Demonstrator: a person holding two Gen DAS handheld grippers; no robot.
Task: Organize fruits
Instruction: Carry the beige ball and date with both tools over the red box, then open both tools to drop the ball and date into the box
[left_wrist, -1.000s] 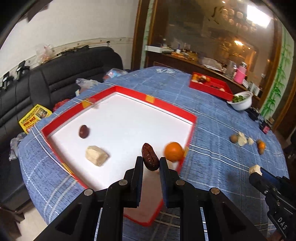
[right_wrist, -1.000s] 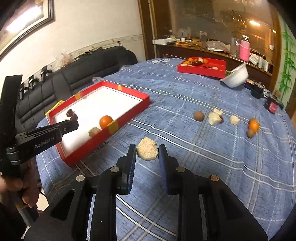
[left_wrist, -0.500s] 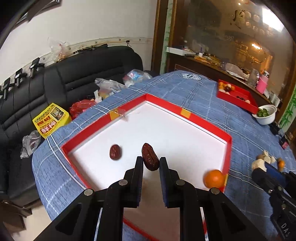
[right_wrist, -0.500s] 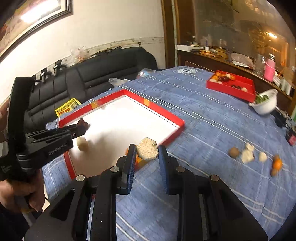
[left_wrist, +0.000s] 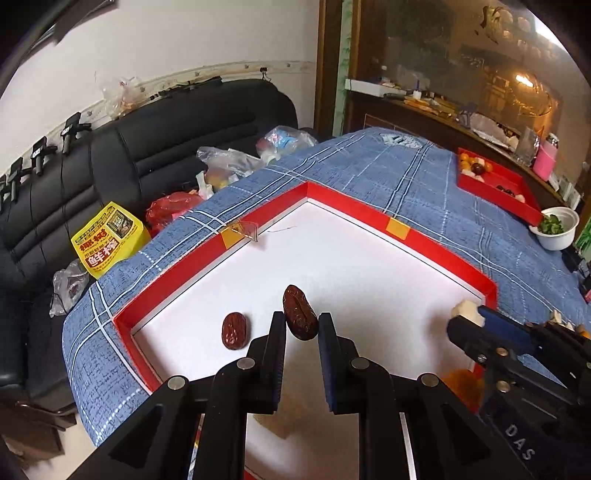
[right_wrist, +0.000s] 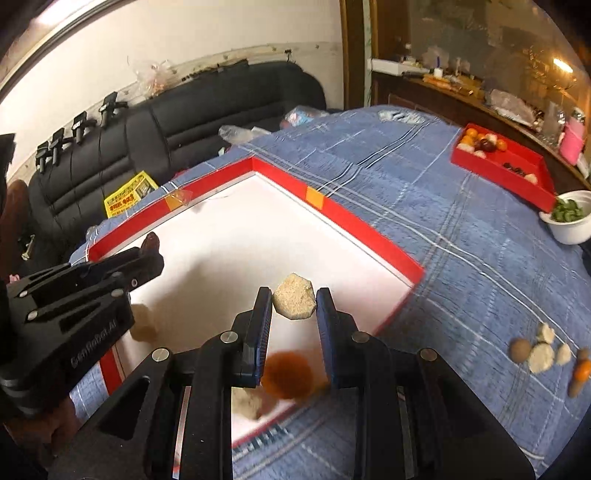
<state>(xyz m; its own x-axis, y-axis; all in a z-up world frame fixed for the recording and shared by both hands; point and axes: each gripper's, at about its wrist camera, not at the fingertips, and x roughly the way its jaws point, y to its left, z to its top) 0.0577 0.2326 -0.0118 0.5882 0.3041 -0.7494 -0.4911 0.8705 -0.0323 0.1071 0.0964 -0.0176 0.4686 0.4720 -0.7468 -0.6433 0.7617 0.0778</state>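
Note:
A big red-rimmed tray with a white floor lies on the blue checked tablecloth. My left gripper is shut on a dark red date, held over the tray's near-left part. A second date lies on the tray floor just left of it. My right gripper is shut on a pale beige fruit chunk above the tray. An orange and a pale chunk rest in the tray below the right gripper. The left gripper also shows at the left.
Loose fruits lie on the cloth at the right. A smaller red tray of fruit and a white bowl with greens stand at the far right. A black sofa with bags and a yellow packet lies behind the table.
Both grippers have moved left, from over the cloth and the tray's right side to over the tray floor, each still holding its piece. The right gripper has crossed the tray's rim.

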